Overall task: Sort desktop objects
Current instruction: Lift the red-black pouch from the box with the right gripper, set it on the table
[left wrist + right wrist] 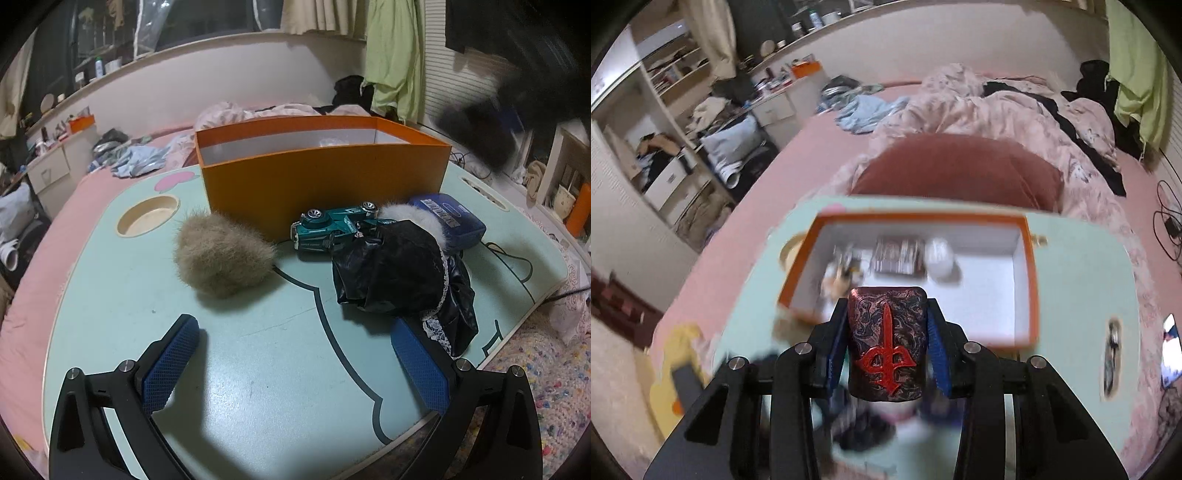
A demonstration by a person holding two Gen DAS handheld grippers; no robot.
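I am clamping my right gripper (pixel 886 343) on the dark copper-and-black marbled block with a raised red sword emblem (pixel 887 341), holding it by its two flat sides just short of the open orange cardboard box with a white lining (pixel 1028 280). It looks rigid, dense and glossy, so I judge it could slip. Beyond the near wall, blurred items are crowding the box's far left; its right half looks free. My left gripper (pixel 295 363) is hanging spread and empty, well short of the box.
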